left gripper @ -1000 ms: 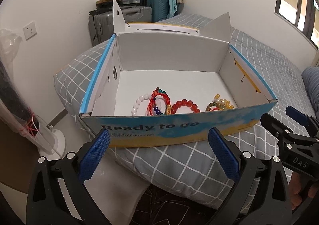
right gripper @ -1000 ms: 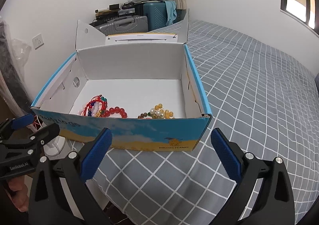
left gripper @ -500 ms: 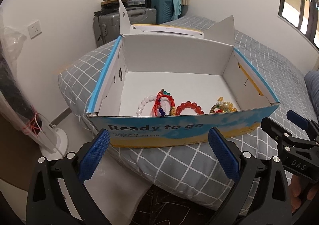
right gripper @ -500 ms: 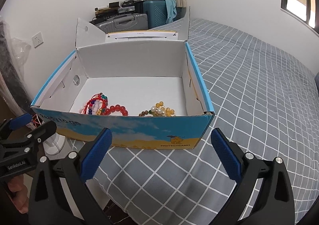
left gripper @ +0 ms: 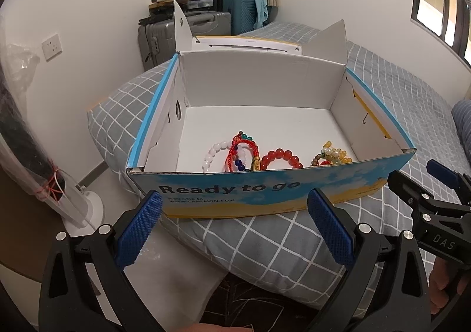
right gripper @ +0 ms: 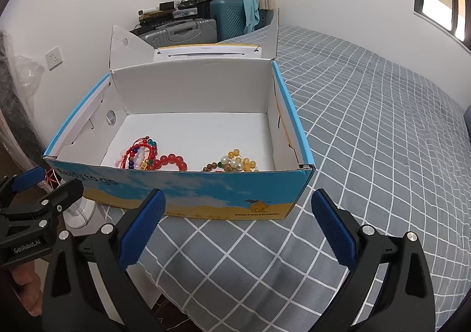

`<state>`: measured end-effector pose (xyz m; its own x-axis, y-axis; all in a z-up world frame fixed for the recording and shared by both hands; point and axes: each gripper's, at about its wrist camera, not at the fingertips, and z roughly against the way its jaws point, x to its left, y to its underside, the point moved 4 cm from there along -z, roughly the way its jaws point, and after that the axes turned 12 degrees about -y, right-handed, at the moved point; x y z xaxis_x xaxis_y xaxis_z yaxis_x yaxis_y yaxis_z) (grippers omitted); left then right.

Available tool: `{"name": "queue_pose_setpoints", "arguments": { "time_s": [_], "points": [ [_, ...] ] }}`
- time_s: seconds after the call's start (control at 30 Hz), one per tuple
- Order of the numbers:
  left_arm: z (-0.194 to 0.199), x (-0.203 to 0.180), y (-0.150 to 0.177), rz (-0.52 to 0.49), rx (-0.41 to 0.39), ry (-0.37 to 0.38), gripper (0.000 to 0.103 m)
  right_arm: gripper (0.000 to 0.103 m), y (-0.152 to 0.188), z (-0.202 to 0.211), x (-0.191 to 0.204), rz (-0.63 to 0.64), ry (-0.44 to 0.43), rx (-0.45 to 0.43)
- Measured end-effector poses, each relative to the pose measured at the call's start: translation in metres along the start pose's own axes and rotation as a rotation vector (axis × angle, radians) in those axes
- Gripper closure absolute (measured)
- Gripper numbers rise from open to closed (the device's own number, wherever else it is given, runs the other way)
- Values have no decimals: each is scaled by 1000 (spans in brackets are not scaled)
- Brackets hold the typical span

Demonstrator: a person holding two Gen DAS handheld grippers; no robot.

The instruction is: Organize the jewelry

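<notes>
An open cardboard box [left gripper: 229, 190] with a blue and yellow front stands on the grey checked bed; it also shows in the right wrist view [right gripper: 206, 196]. Inside, near the front wall, lie several bead bracelets: a white one [left gripper: 213, 152], a red cord one [left gripper: 243, 149], a red bead one [left gripper: 281, 157] and a yellow one [left gripper: 332, 154]. In the right wrist view the red bead bracelet [right gripper: 172, 161] and yellow bracelet [right gripper: 235, 164] show too. My left gripper [left gripper: 234, 226] is open and empty in front of the box. My right gripper [right gripper: 235, 226] is open and empty, also before the box.
The bed [right gripper: 368, 132] stretches to the right and back. Suitcases [left gripper: 203, 26] with clutter stand at the far wall. A wrapped fan with a white base [left gripper: 82, 208] stands on the floor at left. The box lid flaps [left gripper: 182, 28] stand up behind.
Both grippers have risen and tilted a little, so the box shows more of its inside. The bracelets have not moved. Both grippers stay open.
</notes>
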<state>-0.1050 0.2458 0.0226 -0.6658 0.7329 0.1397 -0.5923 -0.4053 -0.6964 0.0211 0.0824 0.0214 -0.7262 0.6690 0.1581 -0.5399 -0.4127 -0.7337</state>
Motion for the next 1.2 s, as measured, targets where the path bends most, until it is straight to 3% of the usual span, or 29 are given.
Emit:
{"name": "queue_pose_setpoints", "arguments": {
  "time_s": [1.2],
  "points": [
    [5,1,-2,15,-26,-29,6,8,3,-2,-3,-13,12,2]
  ]
}}
